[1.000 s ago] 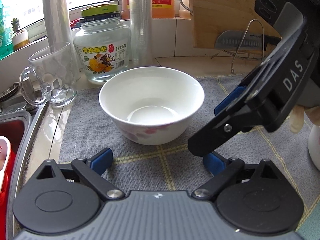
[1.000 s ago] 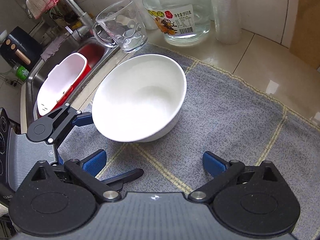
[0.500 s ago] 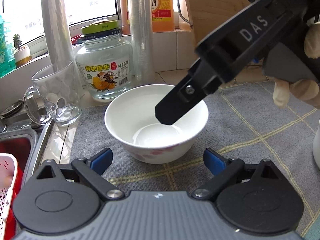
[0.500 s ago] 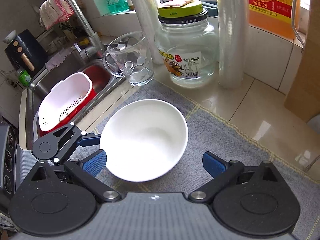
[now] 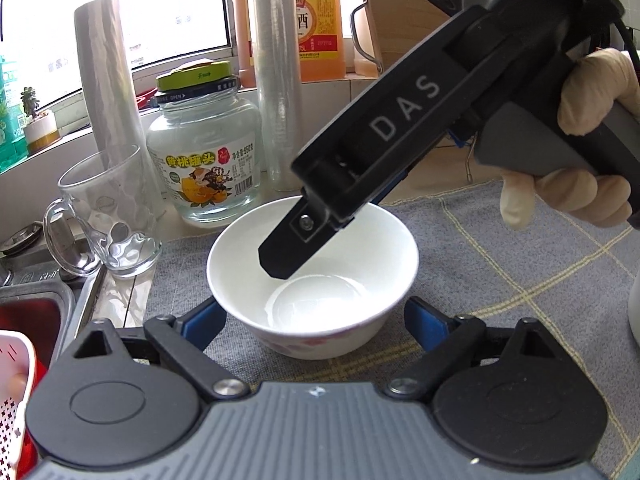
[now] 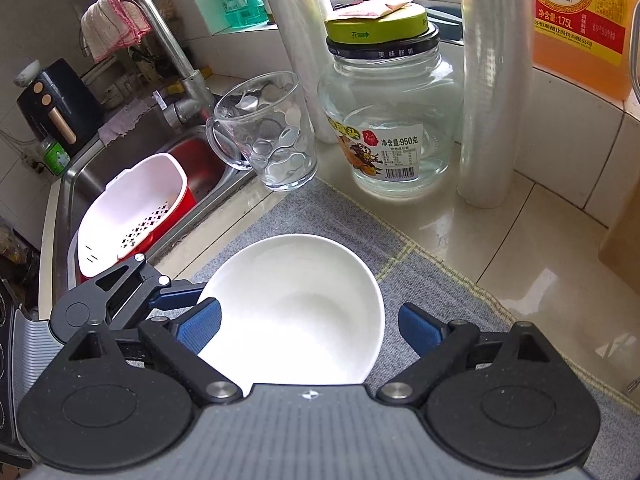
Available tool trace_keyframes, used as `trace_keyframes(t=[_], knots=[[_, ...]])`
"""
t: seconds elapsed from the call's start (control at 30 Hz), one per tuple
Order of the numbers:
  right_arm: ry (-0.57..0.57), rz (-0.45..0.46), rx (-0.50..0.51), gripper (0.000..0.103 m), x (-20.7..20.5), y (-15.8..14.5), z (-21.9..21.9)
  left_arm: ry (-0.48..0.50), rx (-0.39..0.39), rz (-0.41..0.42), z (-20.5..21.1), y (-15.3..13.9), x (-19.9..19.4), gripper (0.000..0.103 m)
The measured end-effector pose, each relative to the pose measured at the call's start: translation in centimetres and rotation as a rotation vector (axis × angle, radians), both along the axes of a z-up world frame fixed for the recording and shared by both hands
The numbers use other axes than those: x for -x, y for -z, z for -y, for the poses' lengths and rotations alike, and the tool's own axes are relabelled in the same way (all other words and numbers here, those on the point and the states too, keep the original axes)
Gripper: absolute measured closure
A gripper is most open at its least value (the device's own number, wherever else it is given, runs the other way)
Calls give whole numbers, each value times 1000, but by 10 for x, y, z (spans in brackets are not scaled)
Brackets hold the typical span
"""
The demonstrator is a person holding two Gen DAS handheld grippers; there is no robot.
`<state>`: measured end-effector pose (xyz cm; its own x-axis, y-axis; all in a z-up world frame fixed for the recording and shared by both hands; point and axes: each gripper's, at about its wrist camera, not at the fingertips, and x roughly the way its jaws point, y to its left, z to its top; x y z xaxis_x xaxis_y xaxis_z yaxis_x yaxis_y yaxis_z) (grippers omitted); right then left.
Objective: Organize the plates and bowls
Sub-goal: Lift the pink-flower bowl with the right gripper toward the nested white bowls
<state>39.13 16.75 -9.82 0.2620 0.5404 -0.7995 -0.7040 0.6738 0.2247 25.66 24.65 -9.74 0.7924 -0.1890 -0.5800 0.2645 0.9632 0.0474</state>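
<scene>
We have the white bowl (image 6: 294, 312) near the sink-side edge of the grey mat (image 5: 500, 264), our left gripper (image 5: 312, 320) and right gripper (image 6: 310, 330) both unclenched around it, jaws just closing; it looks glazed, slippery and breakable, so we'd grasp its rim.

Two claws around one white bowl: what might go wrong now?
1. The right gripper, its jaws just closing with the bowl between them, shares it with the left gripper: they may clash or tip it.
2. A shoved bowl might hit the glass mug nearby.
</scene>
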Motion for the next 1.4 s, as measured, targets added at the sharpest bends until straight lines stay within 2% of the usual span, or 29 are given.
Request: trace_keyframes(t=[0.17, 0.97, 1.4], knots=[[-16, -4, 1, 18, -1, 1, -3, -9, 16, 4, -2, -1, -1, 12], [-7, -27, -8, 18, -2, 1, -3, 3, 14, -1, -2, -7, 2, 12], [16, -30, -41, 18, 28, -23, 7, 30, -5, -19, 6, -33, 30, 12]])
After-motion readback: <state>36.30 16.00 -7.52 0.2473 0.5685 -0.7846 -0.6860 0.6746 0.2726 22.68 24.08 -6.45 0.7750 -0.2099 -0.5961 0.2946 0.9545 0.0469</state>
